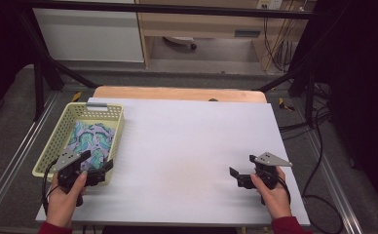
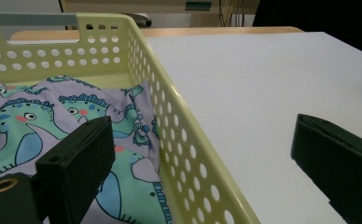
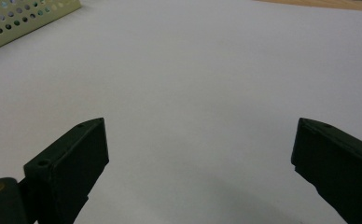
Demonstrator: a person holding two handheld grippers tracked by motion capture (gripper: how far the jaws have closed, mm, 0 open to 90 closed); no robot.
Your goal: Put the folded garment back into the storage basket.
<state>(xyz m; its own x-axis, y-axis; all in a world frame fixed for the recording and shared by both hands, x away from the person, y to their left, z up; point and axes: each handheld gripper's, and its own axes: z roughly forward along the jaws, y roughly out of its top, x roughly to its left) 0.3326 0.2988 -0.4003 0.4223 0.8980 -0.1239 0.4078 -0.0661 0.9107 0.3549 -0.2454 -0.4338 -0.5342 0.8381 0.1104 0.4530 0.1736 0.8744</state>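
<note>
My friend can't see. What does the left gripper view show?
A yellow perforated basket holds a dinosaur-print cloth, beside a white table. The left gripper has its black jaws wide open, one over the cloth and one over the table.

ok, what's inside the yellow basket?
A folded cloth with a green dinosaur print lies in the yellow basket, covering most of its floor. Whatever may sit beneath the cloth is hidden. The left gripper hangs open over its near corner.

White table (image 1: pixel 187 146), yellow perforated basket (image 1: pixel 110 127) at left edge
</note>
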